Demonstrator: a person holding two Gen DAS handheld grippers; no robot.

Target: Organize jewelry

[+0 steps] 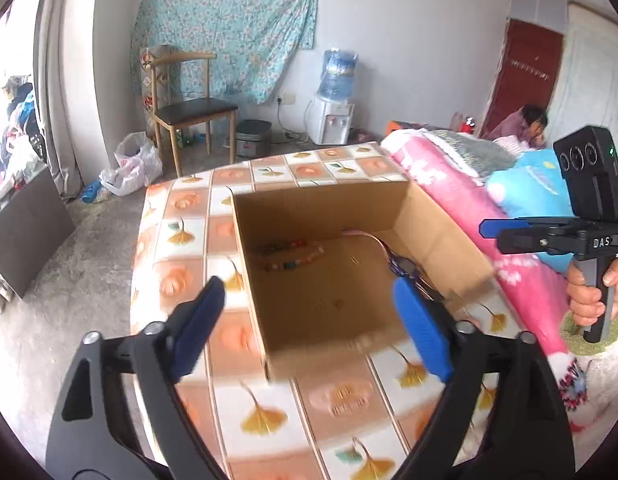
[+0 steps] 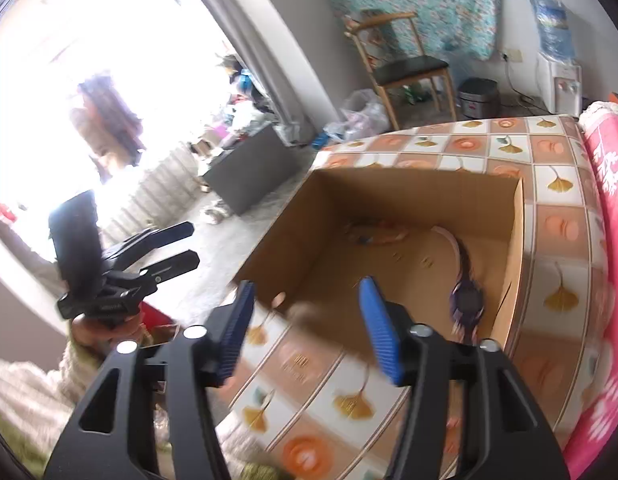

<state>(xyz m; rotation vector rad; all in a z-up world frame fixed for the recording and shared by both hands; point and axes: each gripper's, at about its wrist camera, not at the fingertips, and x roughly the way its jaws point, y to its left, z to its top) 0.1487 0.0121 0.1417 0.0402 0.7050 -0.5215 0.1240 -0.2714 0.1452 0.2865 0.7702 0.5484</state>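
Note:
An open cardboard box (image 1: 321, 204) stands on a table with a tiled ginkgo-leaf cloth (image 1: 265, 412). Inside lie a beaded bracelet (image 1: 291, 256), a watch with a pink strap and dark face (image 1: 403, 266), and small gold pieces (image 1: 327, 304). My left gripper (image 1: 309, 304) is open and empty above the box's near edge. My right gripper (image 2: 305, 312) is open and empty above the box's near left corner. The box (image 2: 409, 188), the bracelet (image 2: 375, 236) and the watch (image 2: 467, 298) also show in the right wrist view. The right gripper shows from the side (image 1: 497, 236) in the left view, the left gripper (image 2: 181, 246) in the right.
A pink floral quilt (image 1: 461, 196) and blue pillow (image 1: 529, 188) lie right of the table. A wooden chair (image 1: 189, 112), plastic bags (image 1: 133, 164), a pot (image 1: 251, 140) and a water dispenser (image 1: 333, 116) stand by the far wall. A dark cabinet (image 1: 25, 232) is left.

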